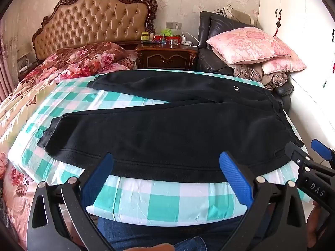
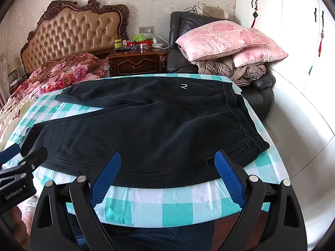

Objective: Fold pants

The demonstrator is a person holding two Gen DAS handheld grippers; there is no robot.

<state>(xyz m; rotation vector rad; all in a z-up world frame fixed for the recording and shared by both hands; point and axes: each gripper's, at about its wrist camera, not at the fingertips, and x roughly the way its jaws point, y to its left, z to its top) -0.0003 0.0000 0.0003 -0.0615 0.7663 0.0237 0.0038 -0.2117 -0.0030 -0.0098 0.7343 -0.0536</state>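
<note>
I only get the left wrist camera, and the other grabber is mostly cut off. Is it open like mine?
Observer: Yes. The right gripper is wide open, with nothing between its fingers.
Child: Where is it pointing?
Observer: At the near edge of the pants, close to the waistband corner.
Child: Does my grabber have writing on it?
Observer: Yes. The left gripper has GenRobot.AI written on its side.
</note>
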